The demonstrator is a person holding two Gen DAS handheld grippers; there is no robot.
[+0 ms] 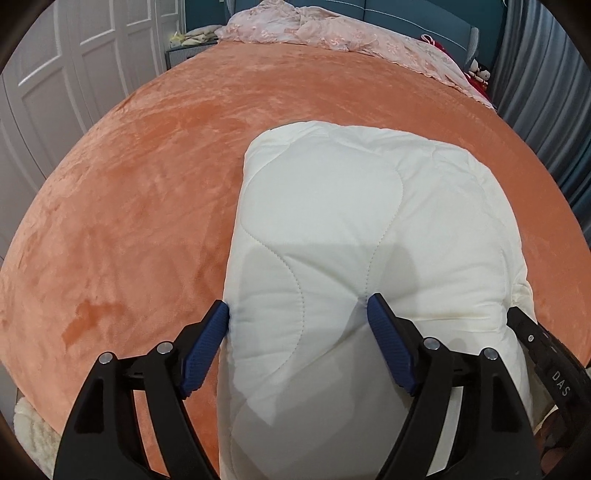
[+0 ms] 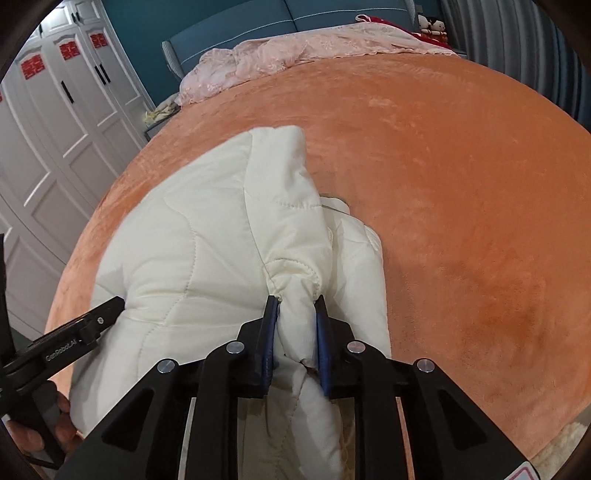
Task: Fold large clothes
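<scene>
A cream quilted padded coat [image 1: 354,229] lies folded lengthwise on the orange bed cover [image 1: 147,184]. My left gripper [image 1: 297,306] is open, its blue pads spread wide on the near end of the coat, one at the coat's left edge. My right gripper [image 2: 295,302] is shut on a bunched fold of the same coat [image 2: 207,229] at its near right side. The left gripper's tip shows at the left of the right wrist view [image 2: 107,306]; the right gripper's body shows at the right of the left wrist view [image 1: 546,354].
A pink lace bedspread [image 1: 332,29] is bunched at the head of the bed against a blue headboard [image 2: 258,26]. White wardrobe doors [image 2: 55,110] stand on the left, grey curtains [image 1: 546,92] on the right. Dolls [image 2: 432,26] sit at the far corner.
</scene>
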